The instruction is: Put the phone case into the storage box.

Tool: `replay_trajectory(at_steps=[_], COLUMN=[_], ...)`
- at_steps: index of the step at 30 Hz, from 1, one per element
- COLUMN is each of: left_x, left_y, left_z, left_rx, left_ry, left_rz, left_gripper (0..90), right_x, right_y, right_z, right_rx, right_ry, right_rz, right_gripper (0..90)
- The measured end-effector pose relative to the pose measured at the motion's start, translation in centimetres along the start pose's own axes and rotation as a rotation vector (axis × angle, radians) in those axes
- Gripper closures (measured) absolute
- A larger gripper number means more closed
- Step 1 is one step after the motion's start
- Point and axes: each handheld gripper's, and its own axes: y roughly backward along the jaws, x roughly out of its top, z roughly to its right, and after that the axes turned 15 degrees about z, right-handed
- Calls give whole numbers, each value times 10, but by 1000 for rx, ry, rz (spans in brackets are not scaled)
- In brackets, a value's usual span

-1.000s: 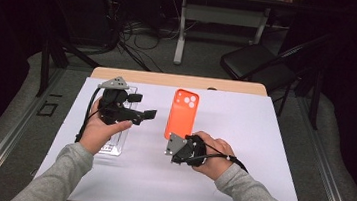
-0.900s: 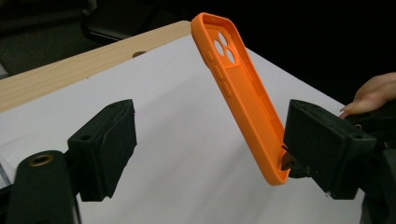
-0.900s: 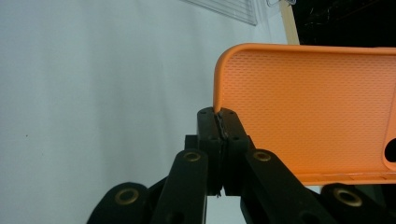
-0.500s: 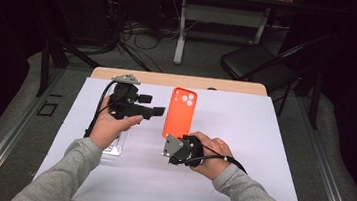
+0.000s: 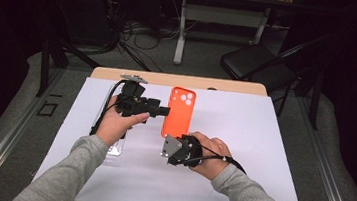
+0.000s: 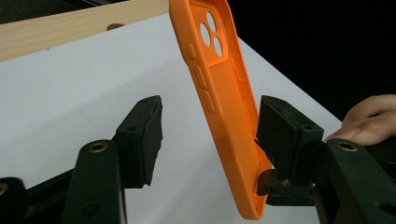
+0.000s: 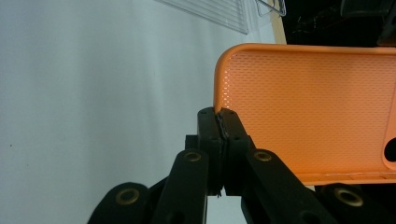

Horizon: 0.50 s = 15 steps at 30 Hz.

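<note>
Matt orange plastic phone case (image 5: 179, 111), perforated inside, on smooth white table cover (image 5: 263, 139)

1. This looks like a lab or recording studio, not a home: black curtains or dark walls close in the space on every side.
2. A white sheet (image 5: 243, 137) covers a wooden table (image 5: 178, 80), laid as a plain work surface under both grippers.
3. Beyond the grippers, loose cables (image 5: 138, 33) lie tangled on the grey floor beside a white stand (image 5: 181, 35).
4. A black folding chair (image 5: 255, 66) stands past the table's far right corner.
</note>
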Motion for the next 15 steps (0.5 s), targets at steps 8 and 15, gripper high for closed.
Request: replay_trajectory(at_steps=[8, 15], left_x=[-1, -3], left_y=[-4, -7], left_z=[-2, -4], left_rx=[-6, -5], left_ry=[48, 81], left_rz=[-4, -13], left_gripper=[434, 484], right_x=[2, 3], right_y=[-1, -1], right_z=[-1, -2], right_rx=[-1, -8], right_ry=[9, 14], right_rz=[6, 11], right_gripper=[895, 895])
